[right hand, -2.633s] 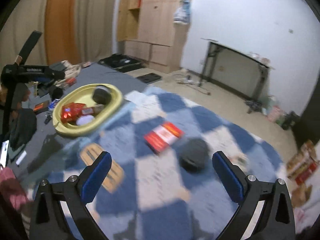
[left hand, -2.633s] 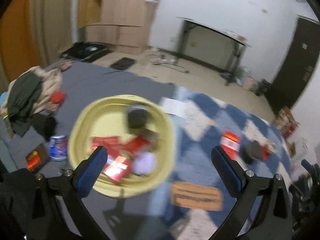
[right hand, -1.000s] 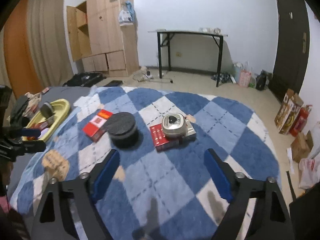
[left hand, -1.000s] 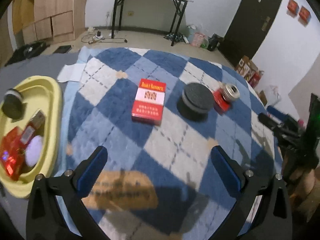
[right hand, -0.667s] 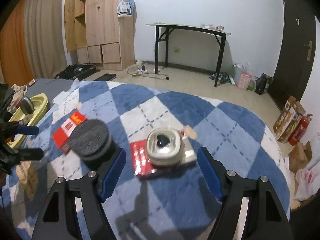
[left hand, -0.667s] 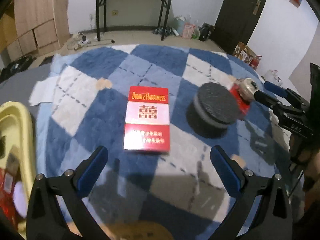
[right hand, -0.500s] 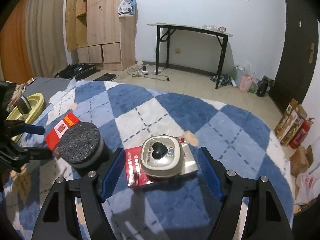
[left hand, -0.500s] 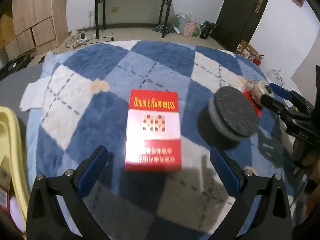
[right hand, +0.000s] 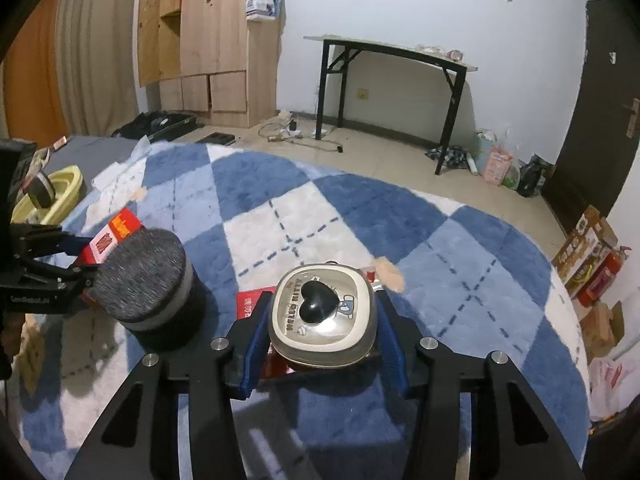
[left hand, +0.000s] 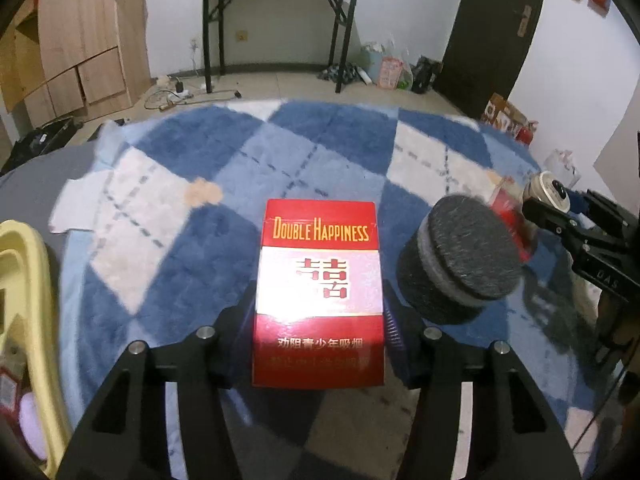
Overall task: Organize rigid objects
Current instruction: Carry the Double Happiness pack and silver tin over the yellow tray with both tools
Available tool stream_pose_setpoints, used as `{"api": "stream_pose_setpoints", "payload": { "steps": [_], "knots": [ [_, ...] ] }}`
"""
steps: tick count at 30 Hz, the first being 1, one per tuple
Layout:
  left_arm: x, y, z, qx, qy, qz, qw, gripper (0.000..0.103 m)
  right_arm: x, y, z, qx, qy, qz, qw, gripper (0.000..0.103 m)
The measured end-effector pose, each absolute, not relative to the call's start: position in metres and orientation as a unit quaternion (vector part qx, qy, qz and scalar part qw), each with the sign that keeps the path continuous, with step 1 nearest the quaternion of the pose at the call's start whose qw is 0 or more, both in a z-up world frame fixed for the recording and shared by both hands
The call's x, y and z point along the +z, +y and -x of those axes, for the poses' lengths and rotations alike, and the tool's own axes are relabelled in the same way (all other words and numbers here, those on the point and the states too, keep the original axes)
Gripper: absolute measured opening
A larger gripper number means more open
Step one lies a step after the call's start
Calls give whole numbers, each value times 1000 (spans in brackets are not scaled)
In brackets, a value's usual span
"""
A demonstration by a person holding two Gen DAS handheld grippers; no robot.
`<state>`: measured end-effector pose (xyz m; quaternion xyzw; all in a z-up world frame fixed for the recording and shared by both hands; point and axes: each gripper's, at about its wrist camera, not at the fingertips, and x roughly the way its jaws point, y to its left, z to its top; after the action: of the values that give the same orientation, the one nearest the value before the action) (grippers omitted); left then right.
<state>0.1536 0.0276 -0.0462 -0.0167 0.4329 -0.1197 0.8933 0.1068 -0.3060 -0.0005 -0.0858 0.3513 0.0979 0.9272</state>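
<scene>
A red "Double Happiness" pack [left hand: 320, 280] lies on the blue-and-white checked rug [left hand: 192, 240]. My left gripper [left hand: 319, 316] straddles its near half, jaws closing, pads against both long sides. A dark round felt-topped puck [left hand: 460, 264] stands just right of the pack. In the right wrist view a cream tin with a black heart knob [right hand: 322, 312] rests on a flat red pack [right hand: 250, 300]. My right gripper [right hand: 322, 320] is closing on the tin, its blue pads [right hand: 256, 332] touching its sides. The puck [right hand: 148, 280] is to the tin's left, with the left gripper [right hand: 80, 258] beyond it.
A yellow basin [left hand: 24, 280] holding several small items sits off the rug's left edge. Beyond the rug are bare floor, a black-legged table [right hand: 392, 56], wooden cabinets [right hand: 216, 40] and a dark door [left hand: 492, 28]. Boxes and bags [right hand: 588, 248] line the right wall.
Both grippers came forward and down onto the rug. The left jaws narrowed from wide open onto the red pack. The right jaws narrowed onto the tin.
</scene>
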Motion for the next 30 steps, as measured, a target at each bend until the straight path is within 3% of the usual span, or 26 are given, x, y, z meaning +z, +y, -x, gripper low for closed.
{"api": "stream_pose_setpoints", "payload": {
  "steps": [10, 15, 22, 30],
  "knots": [
    [50, 156, -95, -24, 383, 40, 923, 57, 78, -205, -72, 178, 299, 121, 930, 48],
    [65, 246, -60, 45, 384, 48, 921, 57, 95, -110, -61, 249, 290, 124, 916, 48],
    [26, 331, -50, 112, 424, 96, 893, 57, 80, 21, -78, 331, 307, 138, 882, 48],
    [-32, 351, -65, 106, 473, 118, 867, 58, 18, 124, -126, 368, 367, 181, 835, 48]
  ]
}}
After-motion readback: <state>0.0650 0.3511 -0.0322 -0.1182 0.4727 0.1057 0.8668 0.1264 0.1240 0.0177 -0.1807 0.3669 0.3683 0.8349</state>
